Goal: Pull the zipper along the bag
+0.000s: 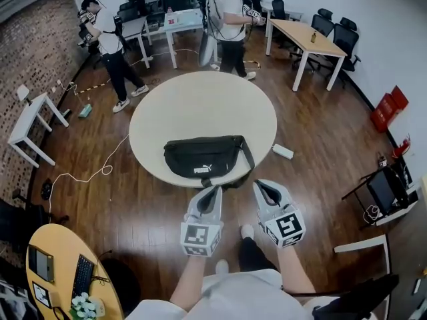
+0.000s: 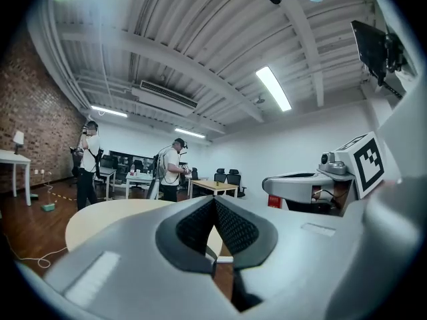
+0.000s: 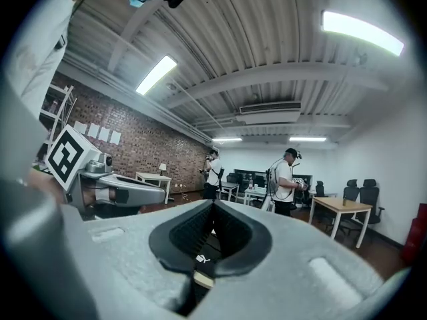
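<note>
A black waist bag (image 1: 203,157) with a white logo lies near the front edge of the round beige table (image 1: 200,105); its strap droops over the rim. My left gripper (image 1: 215,189) is shut and empty, hovering just short of the bag's front right. My right gripper (image 1: 257,185) is shut too, off the table's edge to the right of the bag. In the left gripper view the pads (image 2: 227,224) meet at the tip, with the tabletop (image 2: 113,212) beyond. In the right gripper view the closed pads (image 3: 200,229) hide most of the bag (image 3: 200,260), which shows only below them.
Two people (image 1: 107,39) (image 1: 230,19) stand beyond the table near white desks. A wooden desk (image 1: 307,39) with black chairs is at the back right. A white cylinder (image 1: 283,151) and a white cable (image 1: 87,175) lie on the wooden floor. A yellow desk (image 1: 60,265) sits at lower left.
</note>
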A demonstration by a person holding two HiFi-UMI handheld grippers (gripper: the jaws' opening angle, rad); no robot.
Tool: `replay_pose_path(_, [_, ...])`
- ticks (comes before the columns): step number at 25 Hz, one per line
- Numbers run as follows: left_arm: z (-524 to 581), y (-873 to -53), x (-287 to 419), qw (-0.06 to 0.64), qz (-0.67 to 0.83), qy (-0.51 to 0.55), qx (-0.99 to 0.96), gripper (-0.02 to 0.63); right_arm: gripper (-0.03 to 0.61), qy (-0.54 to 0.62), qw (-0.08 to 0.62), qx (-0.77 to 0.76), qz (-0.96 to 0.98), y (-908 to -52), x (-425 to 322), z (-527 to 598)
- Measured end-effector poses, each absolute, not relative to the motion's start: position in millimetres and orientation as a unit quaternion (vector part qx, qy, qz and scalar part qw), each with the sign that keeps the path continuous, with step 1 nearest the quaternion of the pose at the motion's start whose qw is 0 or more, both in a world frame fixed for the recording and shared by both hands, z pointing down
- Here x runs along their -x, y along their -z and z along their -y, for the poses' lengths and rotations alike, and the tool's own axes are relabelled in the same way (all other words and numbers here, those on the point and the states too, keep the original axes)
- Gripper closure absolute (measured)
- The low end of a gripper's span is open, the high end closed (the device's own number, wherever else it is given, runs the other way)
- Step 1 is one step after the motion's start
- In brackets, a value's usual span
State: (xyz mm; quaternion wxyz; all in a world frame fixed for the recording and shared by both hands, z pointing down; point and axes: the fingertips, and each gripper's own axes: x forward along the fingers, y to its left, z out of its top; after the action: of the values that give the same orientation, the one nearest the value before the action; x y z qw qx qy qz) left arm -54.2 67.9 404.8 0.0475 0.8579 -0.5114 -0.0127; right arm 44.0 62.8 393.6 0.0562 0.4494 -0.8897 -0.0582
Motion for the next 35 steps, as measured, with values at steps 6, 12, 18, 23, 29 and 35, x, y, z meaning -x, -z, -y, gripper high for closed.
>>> replay_pose_path(6, [24,-415,33,0.045,0.530,-0.011,-0.847,0.598,0.588,0.035,0.052,-0.439,0.896,-412,-70,45])
replay_pose_path(12, [118,-428,-9,0.050,0.538,-0.041,-0.841,0.598,0.588,0.011,0.068,-0.421,0.904,-430,-107,157])
replay_pose_path(18, [170,-474,-21,0.096,0.555,-0.082,-0.822,0.598,0.588,-0.052,0.158,-0.362,0.917,-527,-105,223])
replay_pose_path(23, [200,-525,-25,0.146,0.546,-0.125,-0.815,0.598,0.588,-0.078,0.241,-0.310,0.916,-617,-82,267])
replay_pose_path(29, [217,-581,-35,0.192,0.521,-0.172,-0.813,0.598,0.588,-0.053,0.357,-0.228,0.904,-703,-50,310])
replay_pose_path(35, [227,-619,-50,0.230,0.502,-0.198,-0.809,0.598,0.588,-0.039,0.432,-0.172,0.885,-760,-37,335])
